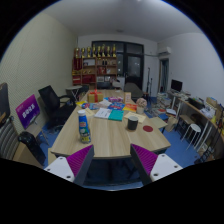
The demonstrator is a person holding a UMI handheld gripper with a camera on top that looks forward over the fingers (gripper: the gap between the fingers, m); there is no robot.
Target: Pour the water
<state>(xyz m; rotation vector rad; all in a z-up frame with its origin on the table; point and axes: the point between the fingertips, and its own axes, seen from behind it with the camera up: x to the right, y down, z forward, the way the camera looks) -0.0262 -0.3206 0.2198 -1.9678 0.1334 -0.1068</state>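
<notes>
Bottle of clear plastic with a blue label (84, 126), the thing for pouring water, stands upright near the left edge of the pale wooden desk (108, 143), on its near half. To its right, toward the middle of the desk, lie flat teal and white papers (110, 114), and further right stands a small dark cup (132, 124). A round red dish (149, 127) sits near the right edge. More coloured clutter covers the far end of the desk, too small to tell apart. The near edge of the desk is bare wood, with open room between it and the bottle. Black office chairs (52, 102) stand along the left side, well apart from the bottle. The gripper (112, 163) hangs before the near edge, its fingers (78, 163) spread wide, purple pads showing, holding and touching nothing.
</notes>
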